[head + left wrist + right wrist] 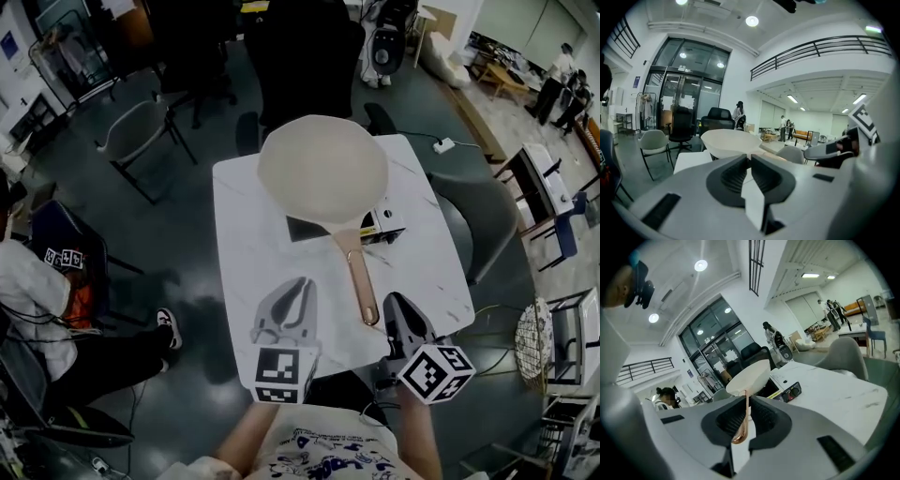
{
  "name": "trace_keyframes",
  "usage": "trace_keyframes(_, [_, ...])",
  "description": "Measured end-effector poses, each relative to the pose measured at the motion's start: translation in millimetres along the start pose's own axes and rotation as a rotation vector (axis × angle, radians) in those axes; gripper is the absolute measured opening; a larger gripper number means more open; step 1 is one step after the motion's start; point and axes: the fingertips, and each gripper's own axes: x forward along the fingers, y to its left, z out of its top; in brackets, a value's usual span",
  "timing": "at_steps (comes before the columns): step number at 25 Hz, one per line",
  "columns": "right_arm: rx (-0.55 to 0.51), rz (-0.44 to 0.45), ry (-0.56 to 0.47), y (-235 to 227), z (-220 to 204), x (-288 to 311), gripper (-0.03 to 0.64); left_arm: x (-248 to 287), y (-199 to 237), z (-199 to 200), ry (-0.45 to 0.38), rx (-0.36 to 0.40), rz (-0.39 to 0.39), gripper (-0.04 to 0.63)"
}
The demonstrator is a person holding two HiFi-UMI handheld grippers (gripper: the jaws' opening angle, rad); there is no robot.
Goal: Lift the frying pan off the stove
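Between the fingers of the right gripper: the copper handle, pinched near its hooked end, with the fingers narrowed onto it.
Ahead of those fingers: the cream frying pan, over the portable stove on the white marbled desk.
Left gripper: fingers pressed together on nothing.
Left fingers' place: above the desk's near part, just left of the handle's end, apart from it.
Beyond the left fingers: the pan's bowl.
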Motion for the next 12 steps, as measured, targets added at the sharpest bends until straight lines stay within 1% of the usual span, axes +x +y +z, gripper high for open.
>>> trace_keyframes(5, [0.137,0.121,0.084,0,-13,14,0.021,14,2,-10,0.026,-0.006,-0.026,0.037])
trace_keyframes(6, [0.161,0.141,0.097,1,-15,16,0.033,16,3,-12,0.028,-0.008,-0.029,0.038])
trace_keyframes(8, [0.205,0.174,0.122,1,-16,19,0.109,20,4,-12,0.033,-0.018,-0.030,0.038])
trace_keyframes(10, [0.253,0.204,0.145,1,-17,22,0.112,22,6,-12,0.040,-0.032,-0.020,0.038])
trace_keyframes(12, [0.319,0.254,0.180,5,-20,27,0.115,24,8,-12,0.046,-0.048,-0.005,0.038])
